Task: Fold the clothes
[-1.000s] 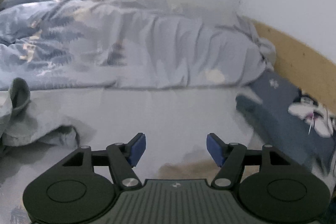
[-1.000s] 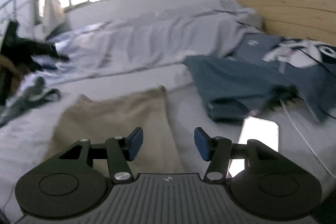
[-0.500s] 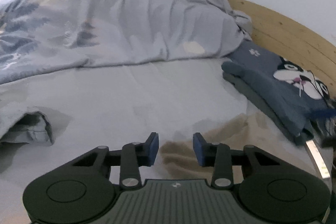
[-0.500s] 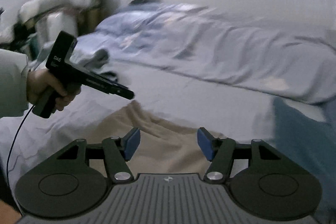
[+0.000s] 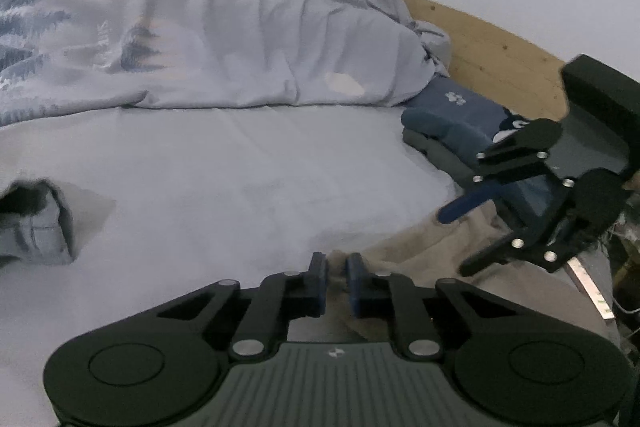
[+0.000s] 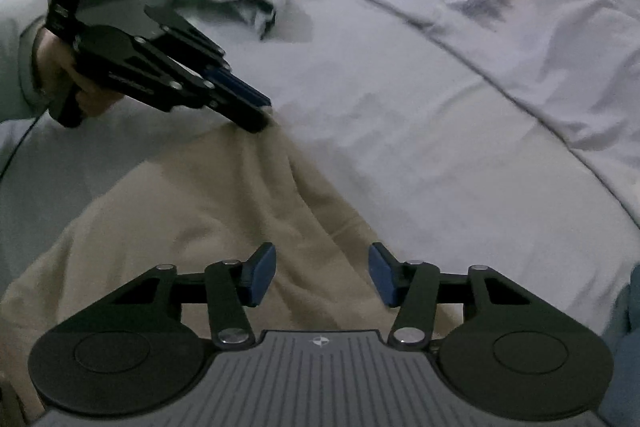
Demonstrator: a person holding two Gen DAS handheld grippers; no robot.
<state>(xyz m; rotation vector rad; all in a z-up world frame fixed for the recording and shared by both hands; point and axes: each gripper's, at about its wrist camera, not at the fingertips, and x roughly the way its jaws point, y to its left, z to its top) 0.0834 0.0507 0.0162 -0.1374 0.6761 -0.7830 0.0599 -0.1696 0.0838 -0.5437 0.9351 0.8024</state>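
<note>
On the pale bed sheet (image 6: 420, 131) lies the beige garment (image 6: 224, 211), its long axis running from my right gripper (image 6: 322, 275) away to a narrow far corner. My left gripper (image 5: 337, 283) has clenched its blue pads on that corner; the cloth is pinched between them. The right gripper's fingers are spread wide and empty, hovering above the garment's near part.
</note>
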